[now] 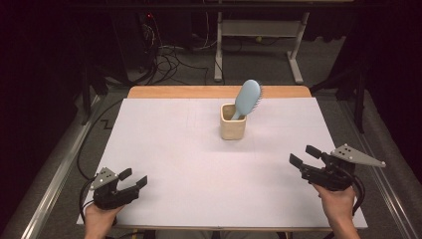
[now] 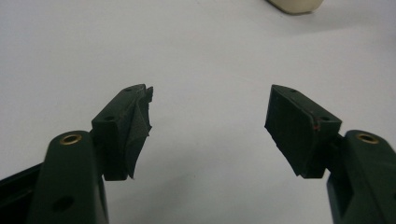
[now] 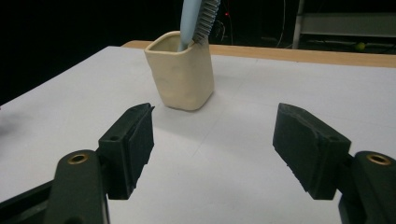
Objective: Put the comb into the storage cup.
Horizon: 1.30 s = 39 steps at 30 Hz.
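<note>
Blue hairbrush point(image 1: 247, 98) stood handle-down and leaning right in the cream cup point(image 1: 233, 121) at the far middle, well apart from both wide-open, empty grippers, left point(image 1: 134, 179) and right point(image 1: 304, 156); could have tipped the cup if bumped.

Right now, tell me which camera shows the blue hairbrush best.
The high view: the whole hairbrush shows there, handle down in the beige cup, head leaning right above the rim. The right gripper view cuts the head off at the top edge, leaving the handle and some bristles. The left gripper view catches a corner of the cup.
</note>
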Each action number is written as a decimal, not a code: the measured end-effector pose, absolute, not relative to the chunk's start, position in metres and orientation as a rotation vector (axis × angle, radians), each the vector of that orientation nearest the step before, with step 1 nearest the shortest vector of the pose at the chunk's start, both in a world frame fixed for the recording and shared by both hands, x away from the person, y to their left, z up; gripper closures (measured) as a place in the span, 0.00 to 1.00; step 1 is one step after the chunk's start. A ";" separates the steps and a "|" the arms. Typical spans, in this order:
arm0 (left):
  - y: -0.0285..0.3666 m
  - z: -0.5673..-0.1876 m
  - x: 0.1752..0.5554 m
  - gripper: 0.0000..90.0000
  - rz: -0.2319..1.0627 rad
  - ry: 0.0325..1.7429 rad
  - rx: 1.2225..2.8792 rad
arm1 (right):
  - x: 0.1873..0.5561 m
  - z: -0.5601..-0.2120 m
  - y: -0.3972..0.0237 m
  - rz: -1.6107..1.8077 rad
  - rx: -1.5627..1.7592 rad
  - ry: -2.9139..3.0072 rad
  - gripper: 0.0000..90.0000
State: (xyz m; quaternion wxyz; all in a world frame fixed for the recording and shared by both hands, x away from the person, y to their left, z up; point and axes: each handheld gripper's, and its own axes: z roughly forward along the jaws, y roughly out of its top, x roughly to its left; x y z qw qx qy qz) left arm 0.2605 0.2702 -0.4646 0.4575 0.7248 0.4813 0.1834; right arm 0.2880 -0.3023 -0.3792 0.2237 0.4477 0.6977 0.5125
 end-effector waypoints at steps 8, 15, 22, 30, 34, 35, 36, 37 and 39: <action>0.270 -0.464 0.259 0.35 0.455 1.181 1.782 | 0.281 -0.383 -0.303 1.423 1.240 1.926 0.33; 0.270 -0.463 0.258 0.35 0.453 1.177 1.785 | 0.275 -0.389 -0.305 1.420 1.255 1.916 0.33; 0.270 -0.463 0.258 0.35 0.453 1.177 1.790 | 0.270 -0.395 -0.307 1.410 1.263 1.919 0.33; 0.270 -0.464 0.258 0.35 0.453 1.178 1.788 | 0.265 -0.402 -0.309 1.398 1.276 1.920 0.33; 0.270 -0.464 0.258 0.35 0.450 1.179 1.785 | 0.264 -0.406 -0.311 1.389 1.283 1.920 0.33; 0.270 -0.464 0.258 0.35 0.447 1.180 1.784 | 0.263 -0.408 -0.311 1.389 1.288 1.921 0.33; 0.270 -0.464 0.259 0.35 0.445 1.180 1.784 | 0.263 -0.409 -0.311 1.388 1.296 1.921 0.33; 0.270 -0.464 0.259 0.35 0.445 1.179 1.786 | 0.263 -0.411 -0.312 1.385 1.301 1.921 0.33; 0.270 -0.464 0.259 0.35 0.447 1.181 1.785 | 0.262 -0.414 -0.314 1.384 1.309 1.919 0.33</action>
